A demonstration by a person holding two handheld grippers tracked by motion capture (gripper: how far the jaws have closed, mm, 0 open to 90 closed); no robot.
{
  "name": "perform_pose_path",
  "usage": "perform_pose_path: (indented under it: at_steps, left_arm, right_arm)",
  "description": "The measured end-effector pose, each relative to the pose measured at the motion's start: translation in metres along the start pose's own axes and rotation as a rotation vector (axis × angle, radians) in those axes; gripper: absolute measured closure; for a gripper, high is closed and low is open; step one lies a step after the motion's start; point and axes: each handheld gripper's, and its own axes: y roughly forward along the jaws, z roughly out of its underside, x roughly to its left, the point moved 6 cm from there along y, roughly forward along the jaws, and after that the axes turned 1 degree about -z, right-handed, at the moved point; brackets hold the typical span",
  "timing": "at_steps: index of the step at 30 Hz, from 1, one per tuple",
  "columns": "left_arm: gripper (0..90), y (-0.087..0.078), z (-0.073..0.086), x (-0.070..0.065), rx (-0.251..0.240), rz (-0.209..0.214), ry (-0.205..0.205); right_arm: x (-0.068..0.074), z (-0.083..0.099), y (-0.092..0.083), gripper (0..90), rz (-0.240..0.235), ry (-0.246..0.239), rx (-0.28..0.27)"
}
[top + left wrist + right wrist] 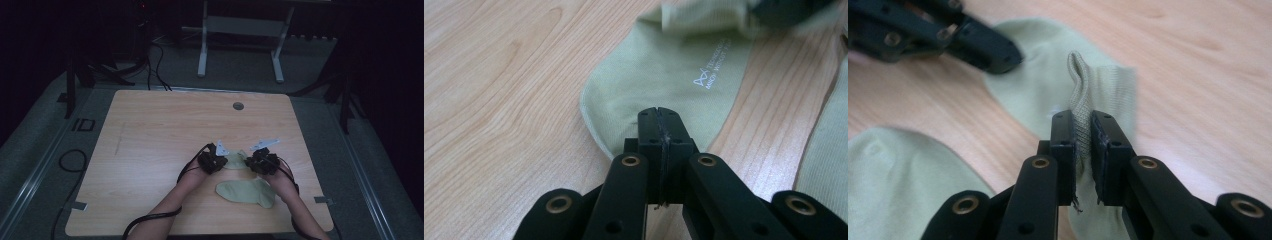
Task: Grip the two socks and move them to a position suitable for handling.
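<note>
A pale green sock (235,161) lies on the wooden table (160,135) between my two grippers. My left gripper (658,117) is shut on its rounded end, the jaws pressed together over the fabric (674,70). My right gripper (1083,122) is shut on the ribbed cuff of the same sock (1048,75), which stands up in a fold between the pads. In the high view the left gripper (212,162) and right gripper (261,162) sit close together at the table's front middle. A second green sock (247,193) lies flat just in front of them.
A round cable hole (238,106) sits near the table's far edge. Black cables (70,162) lie on the floor at the left, and a white frame (240,45) stands beyond the table. The second sock (893,180) lies close beside the right gripper's jaws.
</note>
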Motion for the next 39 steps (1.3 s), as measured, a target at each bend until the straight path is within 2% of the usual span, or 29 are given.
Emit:
perform_pose_path:
  at_steps: [6,8,10,12,13,15,16,17,19,21,25,27,29,34,39]
  left_arm:
    - [89.2,0.0,0.0,0.0,-0.002,0.001,0.016]
    - [89.1,0.0,0.0,0.0,0.002,-0.002,0.021]
    - [89.1,0.0,0.0,0.0,0.007,-0.01,0.043]
    - [89.1,0.0,-0.001,0.0,0.011,-0.009,0.045]
    - [89.1,0.0,-0.001,0.0,0.013,-0.006,0.046]
    - [89.1,0.0,-0.001,0.0,0.018,-0.003,0.049]
    - [89.1,0.0,-0.001,0.0,0.02,-0.004,0.054]
    - [89.1,0.0,-0.001,0.0,0.022,-0.002,0.059]
    - [89.1,0.0,-0.001,0.001,0.019,0.005,0.045]
    - [89.1,0.0,-0.001,0.001,0.018,0.009,0.046]
    - [89.1,0.0,-0.001,0.002,0.014,0.017,0.045]
    - [89.0,0.0,-0.001,0.002,0.011,0.021,0.043]
    - [89.1,0.0,0.0,0.003,0.008,0.021,0.041]
    - [89.0,0.0,0.0,0.003,-0.001,0.026,0.036]
    - [88.9,0.002,-0.001,0.004,0.004,0.026,0.036]
  right_arm:
    - [-0.024,0.0,-0.015,80.9,0.036,0.049,-0.012]
    - [-0.028,0.002,-0.016,80.9,0.045,0.059,-0.012]
    - [-0.039,0.007,-0.015,80.7,0.067,0.069,0.002]
    - [-0.045,0.01,-0.014,79.7,0.078,0.079,0.011]
    - [-0.047,0.011,-0.013,76.8,0.081,0.088,0.013]
    - [-0.051,0.014,-0.01,63.6,0.086,0.097,0.026]
    - [-0.053,0.015,-0.009,58.3,0.103,0.099,0.027]
    - [-0.055,0.015,-0.009,58.3,0.12,0.1,0.023]
    - [-0.057,0.013,-0.009,58.2,0.119,0.105,0.012]
    - [-0.058,0.011,-0.01,61.1,0.132,0.107,0.002]
    - [-0.058,0.01,-0.004,78.4,0.126,0.098,0.011]
    - [-0.057,0.01,0.002,81.3,0.121,0.09,0.02]
    - [-0.057,0.012,0.008,82.5,0.107,0.103,0.03]
    - [-0.061,0.014,0.02,82.5,0.121,0.112,0.06]
    - [-0.066,0.017,0.018,82.5,0.134,0.121,0.053]
